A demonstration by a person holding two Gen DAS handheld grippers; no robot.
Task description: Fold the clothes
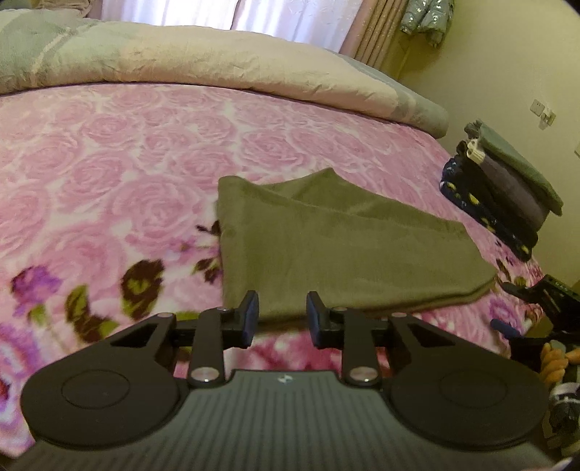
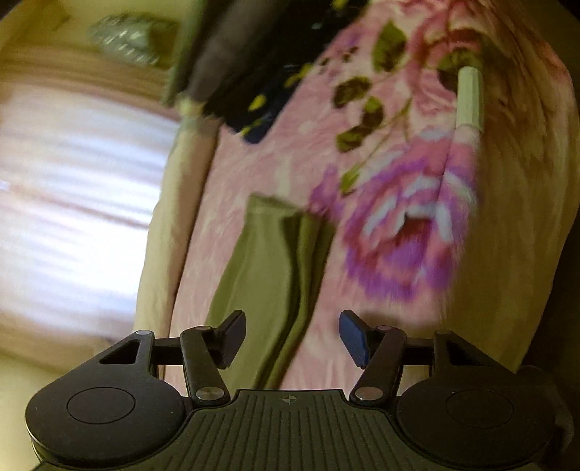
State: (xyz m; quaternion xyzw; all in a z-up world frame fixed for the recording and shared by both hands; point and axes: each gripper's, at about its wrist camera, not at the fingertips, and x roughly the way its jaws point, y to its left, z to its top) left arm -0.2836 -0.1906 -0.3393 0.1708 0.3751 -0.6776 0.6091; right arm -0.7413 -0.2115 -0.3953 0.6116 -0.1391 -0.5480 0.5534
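Note:
An olive-green garment point(image 1: 337, 250) lies folded flat on the pink rose-patterned blanket point(image 1: 127, 174). My left gripper point(image 1: 282, 319) hovers open at the garment's near edge, nothing between its fingers. In the right wrist view, which is rolled sideways and blurred, the same olive garment point(image 2: 268, 275) lies ahead on the blanket point(image 2: 380, 163). My right gripper point(image 2: 291, 337) is open over its near end, holding nothing. In the left wrist view the right gripper's black body point(image 1: 543, 308) shows at the right edge, beside the garment's right corner.
A stack of folded clothes point(image 1: 504, 188) sits at the bed's right edge, blurred in the right view as folded clothes point(image 2: 235, 65). A rolled beige and grey quilt point(image 1: 224, 61) lies along the far side. Curtains point(image 1: 224, 14) and a wall stand behind.

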